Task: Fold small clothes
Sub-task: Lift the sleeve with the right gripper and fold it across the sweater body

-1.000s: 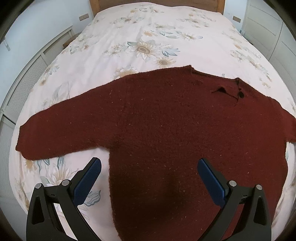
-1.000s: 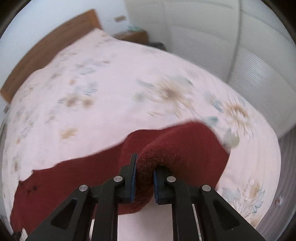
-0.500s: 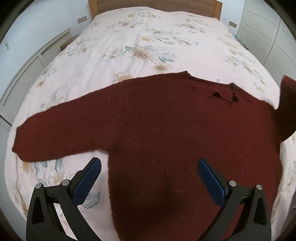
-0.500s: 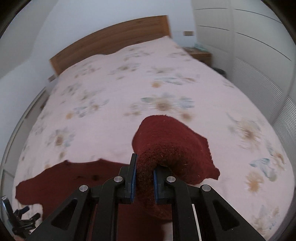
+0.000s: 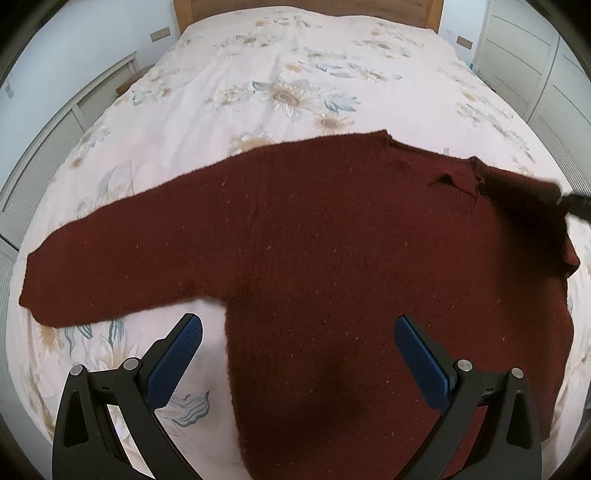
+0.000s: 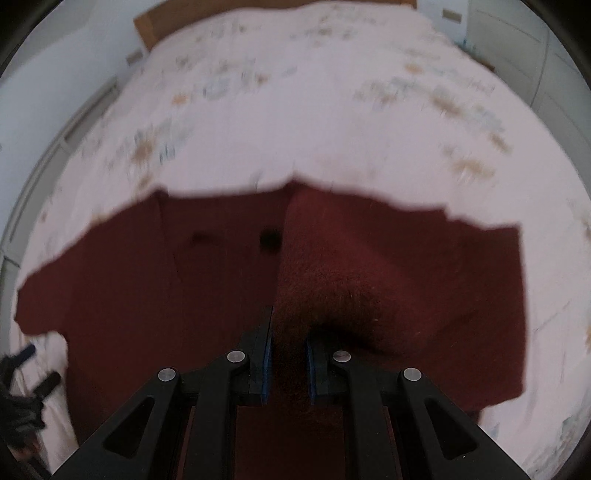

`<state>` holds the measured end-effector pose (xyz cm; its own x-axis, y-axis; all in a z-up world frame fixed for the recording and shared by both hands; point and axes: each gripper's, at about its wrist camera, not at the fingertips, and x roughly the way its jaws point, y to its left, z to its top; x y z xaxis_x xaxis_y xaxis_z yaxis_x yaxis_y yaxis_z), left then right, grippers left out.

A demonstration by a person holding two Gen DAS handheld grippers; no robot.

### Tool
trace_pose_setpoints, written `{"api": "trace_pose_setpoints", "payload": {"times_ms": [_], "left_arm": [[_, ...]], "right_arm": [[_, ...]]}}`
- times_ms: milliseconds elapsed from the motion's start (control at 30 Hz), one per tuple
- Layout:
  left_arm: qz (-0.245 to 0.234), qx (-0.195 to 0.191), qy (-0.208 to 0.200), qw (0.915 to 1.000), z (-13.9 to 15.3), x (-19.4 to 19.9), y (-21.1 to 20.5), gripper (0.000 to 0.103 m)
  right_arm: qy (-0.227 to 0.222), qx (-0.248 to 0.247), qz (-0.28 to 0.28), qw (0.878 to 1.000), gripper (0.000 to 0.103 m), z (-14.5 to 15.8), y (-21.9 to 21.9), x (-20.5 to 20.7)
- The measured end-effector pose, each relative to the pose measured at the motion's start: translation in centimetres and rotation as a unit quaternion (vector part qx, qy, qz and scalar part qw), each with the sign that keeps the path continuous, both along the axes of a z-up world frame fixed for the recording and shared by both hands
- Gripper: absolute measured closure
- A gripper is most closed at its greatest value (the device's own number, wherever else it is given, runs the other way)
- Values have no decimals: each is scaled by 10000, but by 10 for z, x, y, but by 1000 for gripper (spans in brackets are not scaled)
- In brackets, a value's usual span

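A dark red knitted sweater [image 5: 332,251] lies spread on the bed, its left sleeve [image 5: 110,254] stretched out flat to the left. My left gripper [image 5: 295,354] is open and empty, hovering over the sweater's lower hem. My right gripper [image 6: 288,362] is shut on the right sleeve [image 6: 332,288] and holds it lifted over the sweater's body, beside the collar button [image 6: 269,240]. In the left wrist view the folded-over sleeve [image 5: 524,206] shows at the right edge with the right gripper's tip [image 5: 576,203].
The bed has a white floral cover [image 5: 295,81] and a wooden headboard [image 5: 295,5]. White wardrobe doors [image 5: 535,55] stand to the right and a low white cabinet [image 5: 55,122] runs along the left.
My right gripper has carried the right sleeve up and inward, from the bed's right side to above the sweater's chest. My left gripper has stayed open and nearly still.
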<state>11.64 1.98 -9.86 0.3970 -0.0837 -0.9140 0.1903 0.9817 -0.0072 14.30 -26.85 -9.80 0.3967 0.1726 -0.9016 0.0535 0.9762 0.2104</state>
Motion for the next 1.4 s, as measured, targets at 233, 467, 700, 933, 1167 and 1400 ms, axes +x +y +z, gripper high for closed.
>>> {"api": "trace_pose_setpoints", "payload": {"times_ms": [233,467,700,933,1167,1400], "left_arm": [[-15,110,124,9999,-9,-2,4,1],[-5,165,138,9998,-13,1,1,1],[-188,157,9,9997,-11,3,-10,1],[-434,93,31,9990,-10,4,-26,1],[-1030,109,-63,9946,-5,13,-77,1],[-1794,215,-232,9833,4,20,-162,1]], "right_arm": [[284,-201,188,9992,82,-26,8,-8],[193,-415,198,9988,29,-13,-2,-15],[93,-508,147,9986,18,0,-29,-40],[-20,-700,-118,9975,0,2,-69,-82],[100,-791,-610,9949,0,-9,-109,-113],[211,-695,-909,9932,0,-16,-132,-128]]}}
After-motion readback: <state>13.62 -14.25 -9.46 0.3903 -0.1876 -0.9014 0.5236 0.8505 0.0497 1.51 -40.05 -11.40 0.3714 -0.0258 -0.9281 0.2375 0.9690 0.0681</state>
